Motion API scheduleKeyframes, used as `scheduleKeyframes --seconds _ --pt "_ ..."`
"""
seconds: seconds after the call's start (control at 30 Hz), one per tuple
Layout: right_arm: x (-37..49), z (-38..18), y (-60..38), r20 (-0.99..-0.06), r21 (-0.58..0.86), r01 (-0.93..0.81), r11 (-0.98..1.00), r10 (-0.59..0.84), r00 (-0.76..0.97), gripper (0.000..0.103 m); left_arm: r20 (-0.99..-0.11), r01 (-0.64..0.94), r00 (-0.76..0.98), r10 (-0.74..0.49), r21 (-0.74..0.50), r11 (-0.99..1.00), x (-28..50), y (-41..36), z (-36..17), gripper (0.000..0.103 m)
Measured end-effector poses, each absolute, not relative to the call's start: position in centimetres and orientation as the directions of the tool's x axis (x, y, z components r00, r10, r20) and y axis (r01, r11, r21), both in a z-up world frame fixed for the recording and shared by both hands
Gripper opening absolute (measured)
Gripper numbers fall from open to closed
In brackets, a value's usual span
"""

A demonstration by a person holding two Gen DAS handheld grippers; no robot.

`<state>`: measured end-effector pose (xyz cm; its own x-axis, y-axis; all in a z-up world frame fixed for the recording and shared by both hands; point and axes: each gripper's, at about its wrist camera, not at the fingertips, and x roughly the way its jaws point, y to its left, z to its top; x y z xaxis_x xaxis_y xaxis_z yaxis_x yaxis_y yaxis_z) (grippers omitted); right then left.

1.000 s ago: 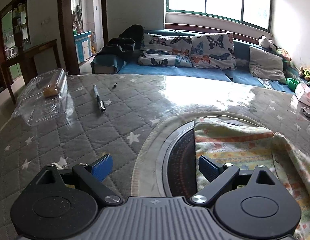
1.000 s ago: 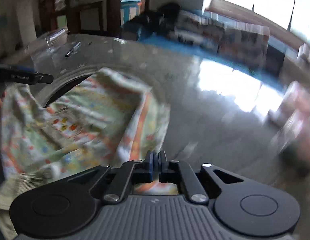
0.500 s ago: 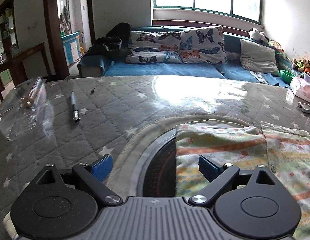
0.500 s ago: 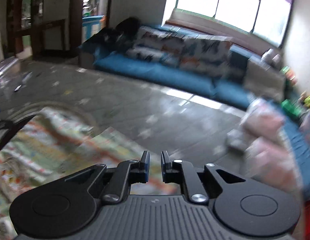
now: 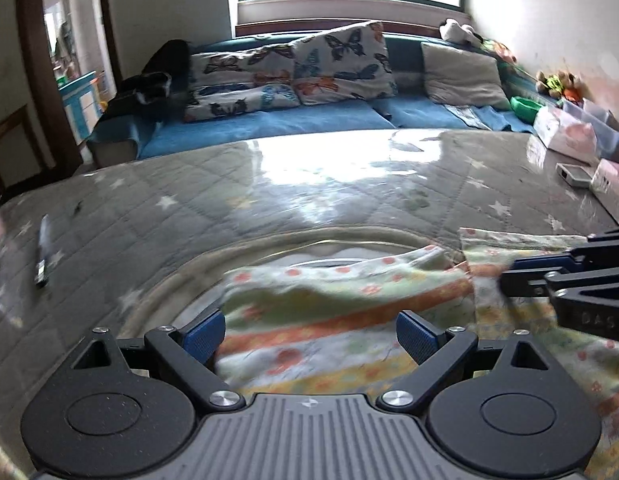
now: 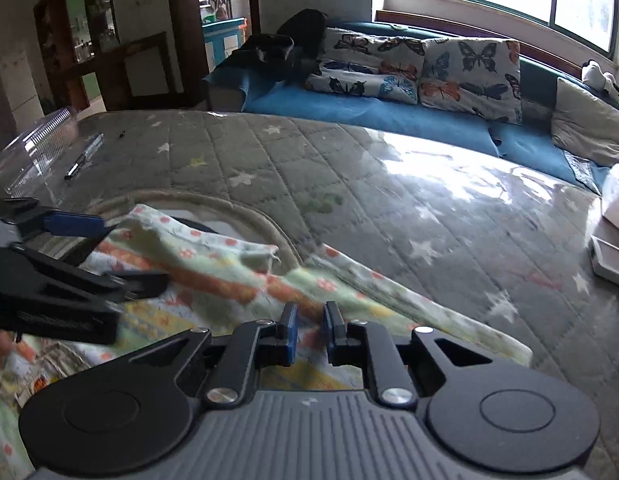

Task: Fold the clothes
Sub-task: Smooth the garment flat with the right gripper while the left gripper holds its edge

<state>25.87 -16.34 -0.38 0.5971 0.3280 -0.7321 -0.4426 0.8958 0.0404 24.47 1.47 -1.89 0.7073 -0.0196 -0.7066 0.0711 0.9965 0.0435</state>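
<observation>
Patterned garment (image 5: pixel 349 320), pale green with orange stripes and small flowers, lies rumpled on the quilted grey tabletop (image 5: pixel 309 208) under both grippers. Left gripper (image 5: pixel 309 336) hovers with its jaws spread wide, the cloth below and between them but ungripped. Right gripper (image 6: pixel 309 330) has just been parting its jaws; a narrow gap shows, fabric beneath, nothing pinched.

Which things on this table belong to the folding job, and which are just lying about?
Job: floral cloth, left tongs, right tongs.
Lying about: pen, clear plastic box, small white box.
</observation>
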Motion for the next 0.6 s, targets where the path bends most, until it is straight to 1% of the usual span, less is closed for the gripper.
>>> scheduleKeyframes --seconds 0.1,0.17,0.33,0.47,0.6 --pt "26.1 -0.3 -15.8 -0.729 0.029 -0.453 0.891 0.329 0.601 0.019 -0.715 0.085 0.699 -0.014 0.064 0.994 25.8 0.4 -2.5 0.094" --pt "25.9 -0.2 -15.7 -0.729 0.034 -0.463 0.886 0.339 0.595 0.020 -0.720 0.084 0.694 0.003 0.086 0.993 26.6 -0.1 -3.0 0.096" --pt "25.9 -0.3 -15.1 -0.740 0.025 -0.479 0.878 0.338 0.581 0.021 -0.698 0.066 0.716 0.023 0.101 0.993 27.7 -0.3 -3.3 0.097" --pt "25.7 0.1 -15.1 -0.745 0.028 -0.491 0.871 0.346 0.570 0.026 -0.706 0.044 0.707 0.029 0.085 0.995 27.9 0.0 -3.0 0.096" --pt "24.2 1.0 -15.4 -0.758 0.020 -0.521 0.853 0.353 0.549 0.030 -0.693 0.057 0.720 0.004 0.065 0.996 26.1 1.0 -1.6 0.096"
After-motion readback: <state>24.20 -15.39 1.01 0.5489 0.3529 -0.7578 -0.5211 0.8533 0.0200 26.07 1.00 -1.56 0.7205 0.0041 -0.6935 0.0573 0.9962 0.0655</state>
